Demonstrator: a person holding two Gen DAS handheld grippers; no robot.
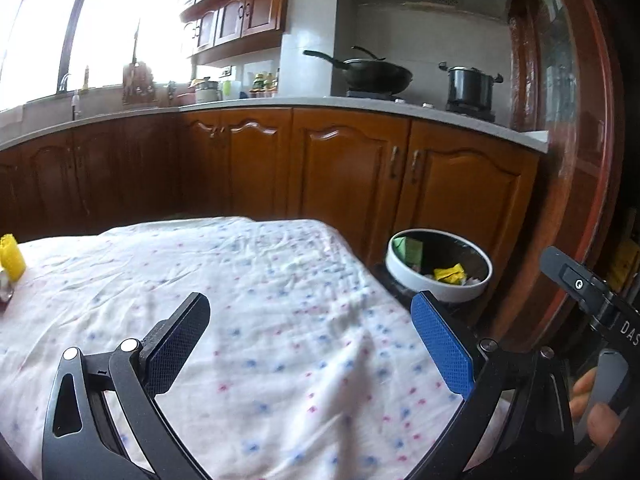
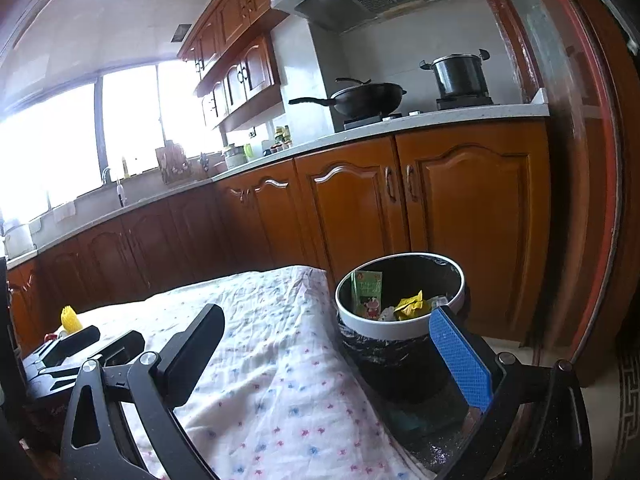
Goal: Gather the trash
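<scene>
A black trash bin with a white rim (image 2: pixel 384 326) stands beside the table's far right corner, also seen in the left wrist view as the bin (image 1: pixel 436 288). Inside lie a green drink carton (image 2: pixel 366 294) and a crumpled yellow wrapper (image 2: pixel 412 304). My right gripper (image 2: pixel 326 316) is open and empty, its blue pad near the bin's rim. My left gripper (image 1: pixel 310 308) is open over the dotted white tablecloth (image 1: pixel 260 280), with nothing between its fingers. A yellow mesh object (image 1: pixel 12 256) sits at the table's far left edge.
Wooden kitchen cabinets (image 1: pixel 340 168) run behind the table, with a wok (image 1: pixel 372 74) and a pot (image 1: pixel 470 86) on the stove. A red door frame (image 2: pixel 592 200) stands right of the bin. A hand (image 1: pixel 592 404) grips the other tool's black frame (image 1: pixel 588 292).
</scene>
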